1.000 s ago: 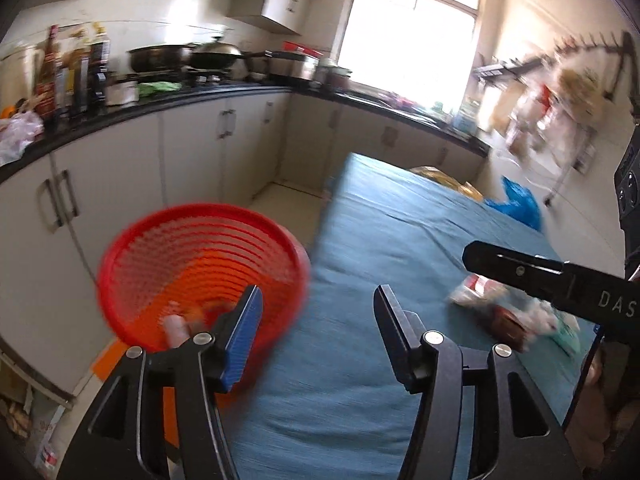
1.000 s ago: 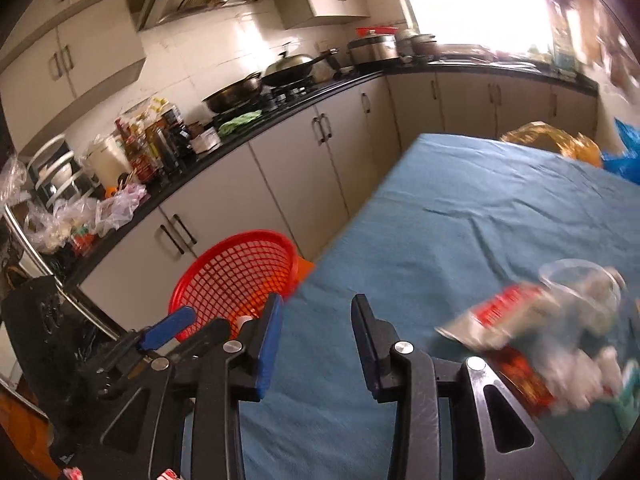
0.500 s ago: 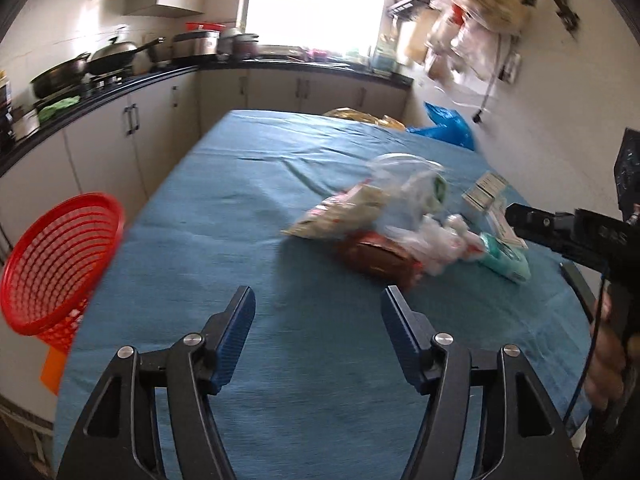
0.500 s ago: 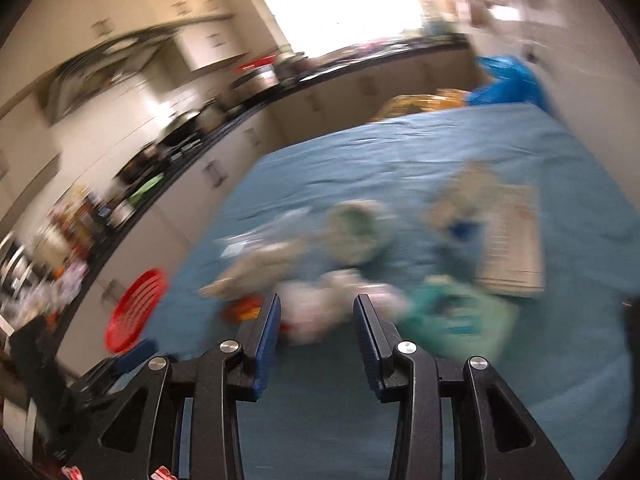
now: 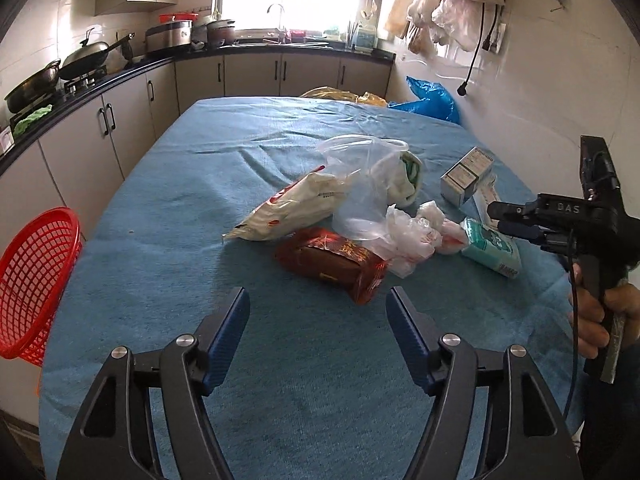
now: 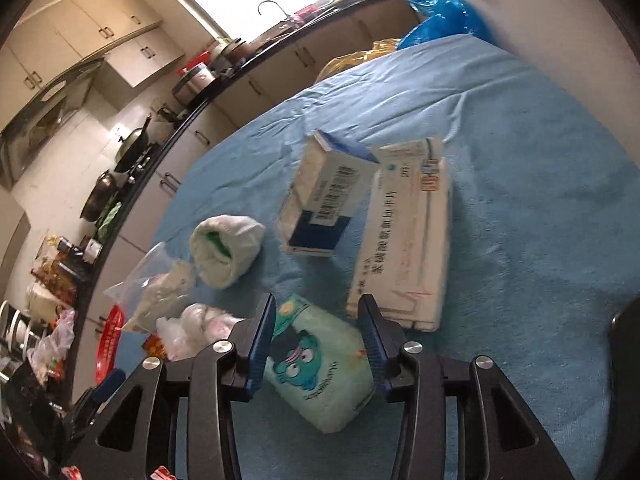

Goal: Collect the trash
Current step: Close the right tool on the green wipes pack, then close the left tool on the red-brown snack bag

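Observation:
Trash lies piled on the blue-clothed table (image 5: 192,208): a cream packet (image 5: 296,204), a clear bag (image 5: 368,184), crumpled white plastic (image 5: 408,236), a red-brown packet (image 5: 336,260) and two boxes (image 6: 324,204). My left gripper (image 5: 317,300) hovers just short of the red-brown packet, its jaws opening with nothing between them. My right gripper (image 6: 317,308) straddles a mint-green tissue pack (image 6: 320,360), jaws opening, pads not pressing it. From the left wrist view, the right gripper (image 5: 500,216) hangs over that pack (image 5: 490,246). A red basket (image 5: 36,280) sits off the table's left edge.
A counter with woks (image 5: 80,60) and cabinets runs along the left and far sides. Blue (image 5: 428,98) and yellow (image 5: 340,94) bags sit at the table's far end. The right wall carries hanging bags (image 5: 452,8). A hand (image 5: 600,312) holds the right gripper.
Both views have swung from the red basket across to the trash pile. The right gripper has come down around the mint-green pack. Both pairs of jaws stand wider.

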Demonstrator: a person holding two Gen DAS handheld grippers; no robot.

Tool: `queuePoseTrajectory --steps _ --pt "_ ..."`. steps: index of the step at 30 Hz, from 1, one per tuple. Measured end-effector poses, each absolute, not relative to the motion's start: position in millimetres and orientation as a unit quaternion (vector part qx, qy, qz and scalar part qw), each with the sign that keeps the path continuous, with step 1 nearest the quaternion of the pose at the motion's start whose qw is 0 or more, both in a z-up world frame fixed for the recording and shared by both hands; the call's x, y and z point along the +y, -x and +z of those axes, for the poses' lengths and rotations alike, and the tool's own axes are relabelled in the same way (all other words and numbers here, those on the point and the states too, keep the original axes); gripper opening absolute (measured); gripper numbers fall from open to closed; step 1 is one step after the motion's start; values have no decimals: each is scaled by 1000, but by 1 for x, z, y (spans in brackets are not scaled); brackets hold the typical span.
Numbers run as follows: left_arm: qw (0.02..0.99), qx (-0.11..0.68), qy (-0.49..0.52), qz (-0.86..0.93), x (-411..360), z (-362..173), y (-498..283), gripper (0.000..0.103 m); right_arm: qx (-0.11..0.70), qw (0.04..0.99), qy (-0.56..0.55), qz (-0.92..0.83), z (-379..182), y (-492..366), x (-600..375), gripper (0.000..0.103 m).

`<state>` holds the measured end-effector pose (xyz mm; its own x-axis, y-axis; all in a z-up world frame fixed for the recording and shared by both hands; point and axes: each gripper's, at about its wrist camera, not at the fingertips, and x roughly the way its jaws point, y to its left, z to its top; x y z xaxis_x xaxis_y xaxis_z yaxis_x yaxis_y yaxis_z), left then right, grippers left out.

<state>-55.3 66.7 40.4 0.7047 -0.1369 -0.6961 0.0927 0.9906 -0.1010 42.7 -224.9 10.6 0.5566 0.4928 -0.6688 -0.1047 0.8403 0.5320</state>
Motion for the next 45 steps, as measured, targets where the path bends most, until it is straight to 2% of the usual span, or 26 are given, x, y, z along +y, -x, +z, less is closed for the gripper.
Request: queuePoseTrajectory --steps 2,6,9,11,14,17,19,22,26,29,32,34,36,39,40,41,42,45 --pt "921 384 33 -60 67 40 51 70 441 851 -210 191 10 -38 -219 60" --pt "917 392 42 -57 69 41 47 70 449 847 -163 234 12 -23 -200 61" --pt "915 396 46 -51 71 42 44 71 445 849 -87 271 18 -5 -179 63" --pt "913 401 56 -48 73 41 41 72 428 861 -15 273 20 7 -164 72" --pt "906 413 75 -45 75 39 34 73 402 883 66 234 18 15 -152 74" --pt "900 425 83 -40 71 36 26 74 401 881 68 240 13 15 -156 74" --pt "898 432 79 -33 66 34 22 79 405 879 70 242 9 14 -157 67" --pt "894 440 85 -21 61 31 14 80 408 875 59 253 6 13 -156 48" --pt "889 450 90 0 55 27 -1 80 400 879 42 257 7 14 -163 34" --pt "889 448 94 4 50 25 -8 79 401 878 25 262 7 12 -168 31" --pt "891 445 86 11 46 23 -15 64 399 878 25 262 8 13 -164 30" --pt "889 449 86 7 44 19 -19 48 400 878 24 263 8 13 -164 30" --pt "892 444 81 6 43 18 -19 48 401 877 24 263 8 14 -165 30" --pt "896 439 67 1 42 18 -14 39 401 878 28 262 9 15 -162 32" --pt "897 438 63 0 42 18 -11 39 400 878 32 261 9 16 -161 34" --pt "898 436 57 0 43 19 -8 39 400 878 36 262 8 16 -160 42" --pt "899 434 52 1 44 19 -5 39 401 876 41 264 7 17 -158 45" --pt "902 429 45 -10 47 19 2 39 398 878 55 262 5 19 -152 46"
